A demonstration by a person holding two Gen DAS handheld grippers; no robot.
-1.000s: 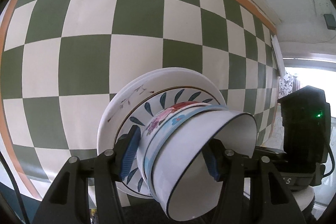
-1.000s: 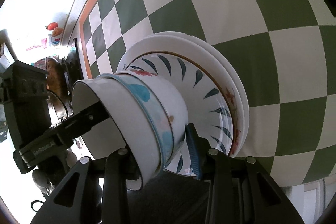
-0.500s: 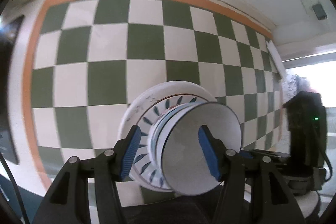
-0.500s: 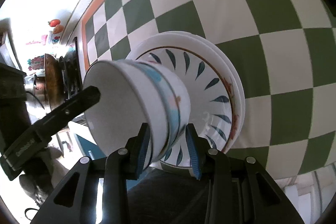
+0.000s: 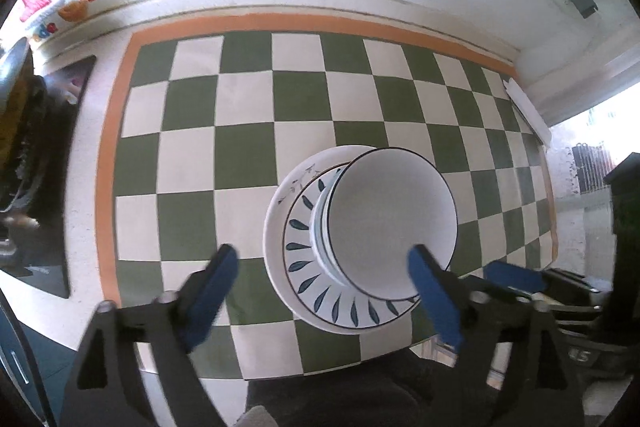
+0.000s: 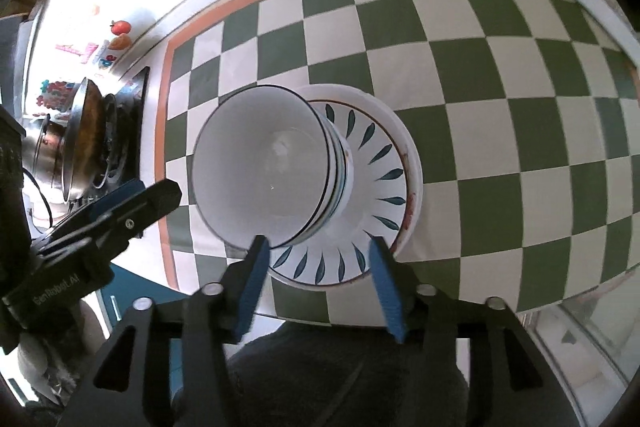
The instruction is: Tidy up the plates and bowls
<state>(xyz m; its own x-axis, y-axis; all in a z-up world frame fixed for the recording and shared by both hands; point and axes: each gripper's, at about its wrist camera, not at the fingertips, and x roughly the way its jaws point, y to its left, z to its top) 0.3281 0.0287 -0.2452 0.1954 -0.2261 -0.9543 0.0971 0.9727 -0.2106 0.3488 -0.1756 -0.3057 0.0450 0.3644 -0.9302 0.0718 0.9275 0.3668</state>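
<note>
Bowls point(image 5: 394, 223), nested in a short stack, sit on two stacked plates point(image 5: 304, 239) at the lower middle of the left wrist frame, all resting on the green-and-white checkered table point(image 5: 248, 155). Above them the left gripper point(image 5: 324, 291) has its jaws opening wide, blue pads clear of the crockery on both sides. In the right wrist view the right gripper point(image 6: 320, 279) is likewise opening, nothing between its pads. A metal pot point(image 6: 80, 139) stands at the left edge.
</note>
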